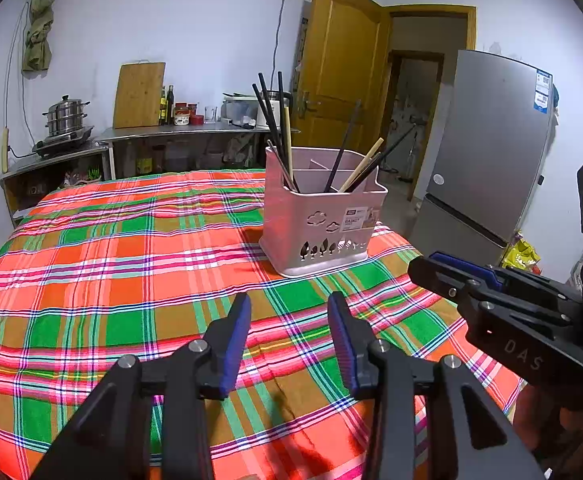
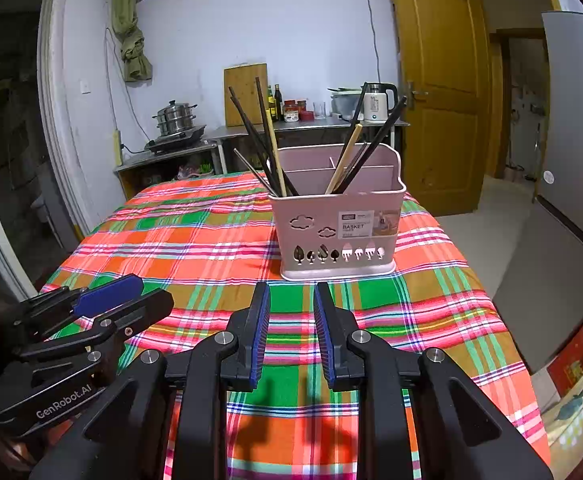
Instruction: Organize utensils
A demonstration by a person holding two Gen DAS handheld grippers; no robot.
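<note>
left tongs (image 1: 289,308) apart, empty | right tongs (image 2: 291,296) apart, empty | chopsticks (image 2: 269,140) upright in pink basket (image 2: 335,216)

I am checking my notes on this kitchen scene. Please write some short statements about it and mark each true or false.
1. The pink basket stands upright on the plaid tablecloth. True.
2. The chopsticks lie flat on the cloth. False: they stand in the basket.
3. The left hand-held gripper holds a chopstick. False: its jaws are open and empty.
4. The right hand-held gripper holds nothing. True.
5. The wooden door is closed. False: it stands open.
</note>
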